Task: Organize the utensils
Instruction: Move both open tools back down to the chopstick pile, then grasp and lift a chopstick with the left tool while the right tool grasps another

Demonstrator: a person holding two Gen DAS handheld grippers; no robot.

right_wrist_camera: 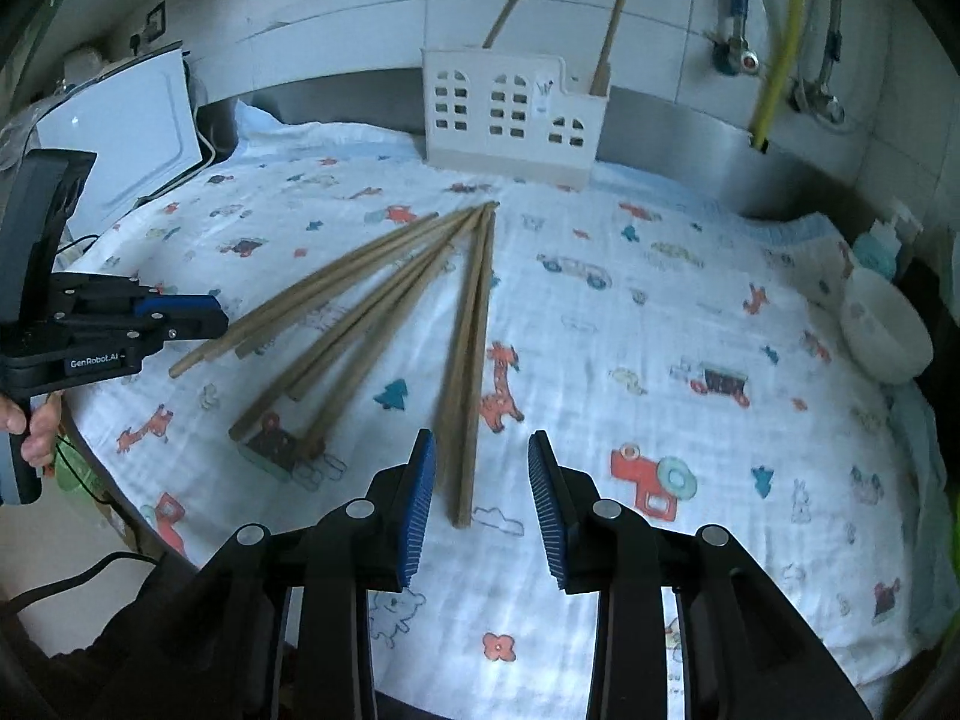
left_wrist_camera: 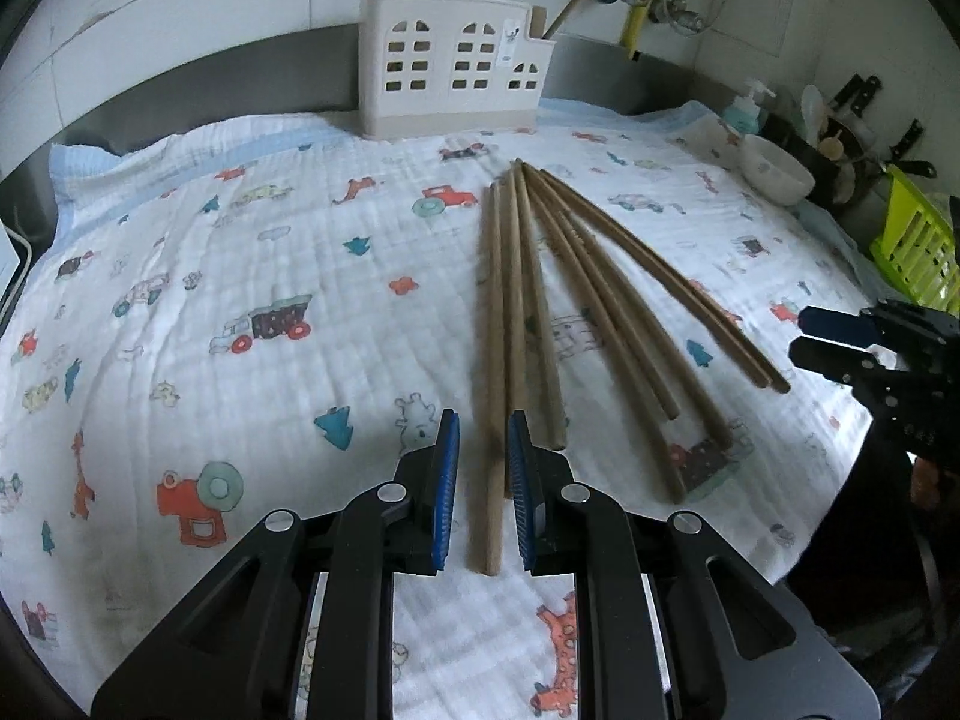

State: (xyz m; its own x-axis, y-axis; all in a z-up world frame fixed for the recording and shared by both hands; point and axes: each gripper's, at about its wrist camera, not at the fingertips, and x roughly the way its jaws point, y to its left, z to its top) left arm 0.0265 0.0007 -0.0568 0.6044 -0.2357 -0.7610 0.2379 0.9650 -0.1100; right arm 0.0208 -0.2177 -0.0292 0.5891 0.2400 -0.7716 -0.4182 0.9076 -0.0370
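Observation:
Several brown wooden chopsticks (left_wrist_camera: 576, 294) lie fanned out on a white printed cloth (left_wrist_camera: 240, 276); they also show in the right wrist view (right_wrist_camera: 384, 300). A white house-shaped utensil holder (left_wrist_camera: 453, 69) stands at the back with two sticks in it, also seen in the right wrist view (right_wrist_camera: 510, 114). My left gripper (left_wrist_camera: 483, 432) is open with its blue pads astride the near end of the leftmost chopstick (left_wrist_camera: 494, 420). My right gripper (right_wrist_camera: 482, 450) is open with the near ends of two chopsticks (right_wrist_camera: 465, 420) lying between its fingers.
A white bowl (left_wrist_camera: 774, 171) and a soap bottle (left_wrist_camera: 747, 108) sit at the right edge, beside a green rack (left_wrist_camera: 918, 246). Pipes and valves (right_wrist_camera: 774, 48) run on the tiled wall. A white appliance (right_wrist_camera: 120, 126) stands at far left.

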